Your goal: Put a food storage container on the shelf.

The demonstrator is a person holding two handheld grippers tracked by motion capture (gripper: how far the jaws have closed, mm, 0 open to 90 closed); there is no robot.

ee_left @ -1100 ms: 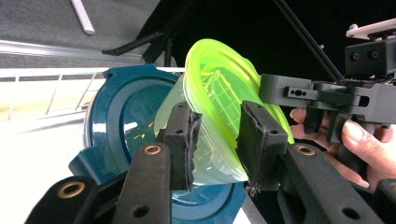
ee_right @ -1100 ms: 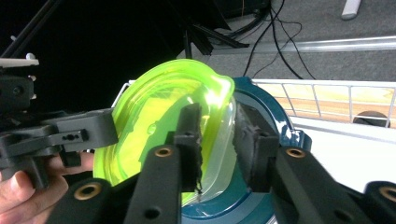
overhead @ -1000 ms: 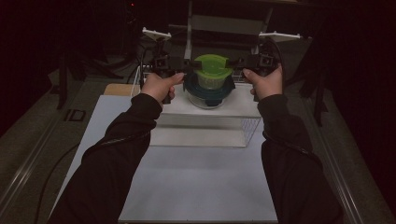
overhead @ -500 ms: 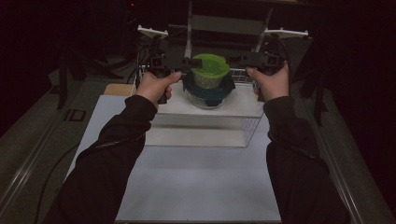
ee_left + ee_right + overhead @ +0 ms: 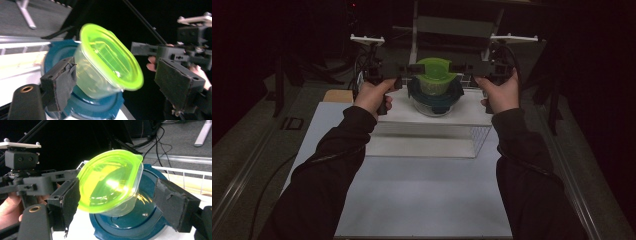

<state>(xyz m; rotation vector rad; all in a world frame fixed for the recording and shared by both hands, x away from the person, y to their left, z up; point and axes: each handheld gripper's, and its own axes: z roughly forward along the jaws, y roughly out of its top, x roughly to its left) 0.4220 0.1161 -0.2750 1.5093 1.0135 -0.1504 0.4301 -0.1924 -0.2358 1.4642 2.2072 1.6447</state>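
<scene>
A small clear tub with a lime-green lid (image 5: 432, 70) sits tilted on a larger bowl with a dark blue lid (image 5: 435, 93), on top of a white wire shelf (image 5: 472, 111). My left gripper (image 5: 406, 75) flanks the tub from the left and my right gripper (image 5: 464, 74) from the right. In the left gripper view the tub (image 5: 105, 67) lies between my left gripper's (image 5: 117, 75) jaws, which have just been opening; one pad (image 5: 60, 82) is at its wall, the other stands clear. In the right gripper view my right gripper (image 5: 122, 195) has also just been opening around the tub (image 5: 110, 180), its far pad (image 5: 175, 202) apart from it.
The shelf stands at the far end of a white tabletop (image 5: 422, 200). A tan block (image 5: 337, 95) lies at the table's far left corner. Dark stands, rails and cables (image 5: 150, 142) surround the table's back and sides.
Both grippers' jaws stand wider around the green-lidded tub than a second ago. The hands have barely moved, and the tub stays on the blue lid.
</scene>
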